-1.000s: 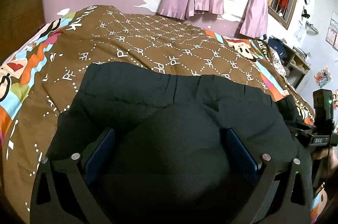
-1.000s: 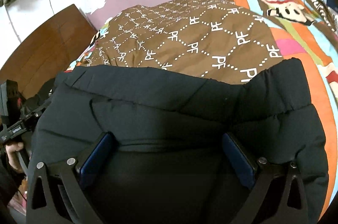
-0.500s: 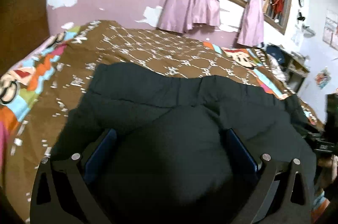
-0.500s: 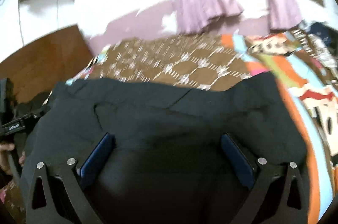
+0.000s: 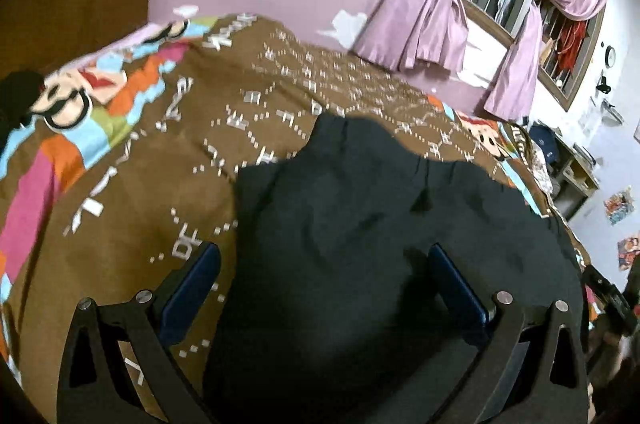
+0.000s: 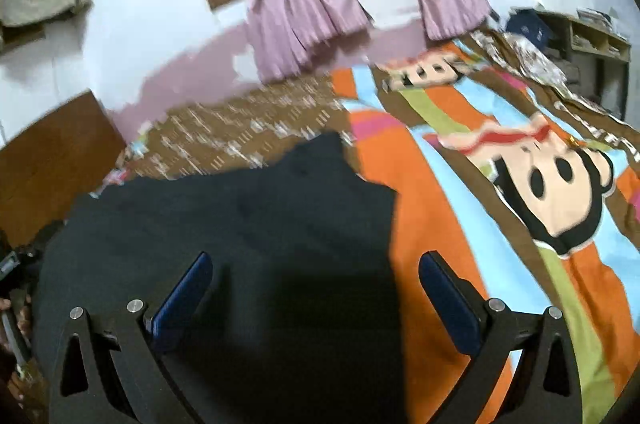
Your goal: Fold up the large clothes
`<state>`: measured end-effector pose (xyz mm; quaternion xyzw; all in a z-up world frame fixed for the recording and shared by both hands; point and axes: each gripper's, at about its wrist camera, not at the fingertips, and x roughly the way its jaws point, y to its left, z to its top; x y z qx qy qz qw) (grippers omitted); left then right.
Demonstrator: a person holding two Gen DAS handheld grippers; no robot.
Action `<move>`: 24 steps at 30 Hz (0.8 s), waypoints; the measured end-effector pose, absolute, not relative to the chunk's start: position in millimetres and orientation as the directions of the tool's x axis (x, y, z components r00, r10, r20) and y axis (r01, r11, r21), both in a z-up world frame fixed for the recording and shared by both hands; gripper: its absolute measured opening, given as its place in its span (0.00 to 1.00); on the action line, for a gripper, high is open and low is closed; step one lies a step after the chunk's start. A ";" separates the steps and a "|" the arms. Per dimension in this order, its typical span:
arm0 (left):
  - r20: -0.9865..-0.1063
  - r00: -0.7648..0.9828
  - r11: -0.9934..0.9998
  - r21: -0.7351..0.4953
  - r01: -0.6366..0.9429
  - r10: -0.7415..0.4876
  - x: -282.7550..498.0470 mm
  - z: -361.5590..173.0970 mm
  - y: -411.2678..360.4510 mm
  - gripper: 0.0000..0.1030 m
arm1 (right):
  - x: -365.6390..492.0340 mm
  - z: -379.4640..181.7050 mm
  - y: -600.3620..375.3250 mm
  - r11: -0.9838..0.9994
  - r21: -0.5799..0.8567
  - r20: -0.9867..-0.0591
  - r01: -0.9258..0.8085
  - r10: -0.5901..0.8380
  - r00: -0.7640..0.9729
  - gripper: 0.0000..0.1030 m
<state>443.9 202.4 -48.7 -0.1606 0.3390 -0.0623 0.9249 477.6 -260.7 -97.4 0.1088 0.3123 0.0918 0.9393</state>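
On the bed's brown patterned cartoon bedspread (image 5: 132,191), below pink knotted curtains (image 6: 300,3), lies the black padded jacket (image 5: 380,224); my left gripper (image 5: 320,288) and right gripper (image 6: 312,288) gape wide, gripping nothing.

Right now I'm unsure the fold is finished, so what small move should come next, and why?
Probably lower the right tongs onto the black garment near its right edge and close. Both tongs are open and grip nothing, and the garment lies rumpled on the bedspread, so it looks unfinished.
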 end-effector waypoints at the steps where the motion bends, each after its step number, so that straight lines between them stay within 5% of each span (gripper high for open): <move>1: -0.618 0.748 0.932 -0.362 0.002 -0.241 443.3 -56.6 206.5 0.99 | 480.2 -103.7 -265.4 0.958 0.269 -0.585 -0.101 0.246 0.773 1.00; 10: -0.634 0.639 0.849 -0.526 0.056 -0.435 456.1 -80.4 222.0 0.99 | 511.2 -157.1 -294.1 0.795 0.580 -0.586 -0.180 0.560 0.586 1.00; 24: -0.611 0.623 0.812 -0.579 0.069 -0.488 458.8 -86.5 227.9 0.99 | 505.7 -156.9 -291.1 0.758 0.596 -0.555 -0.265 0.627 0.547 1.00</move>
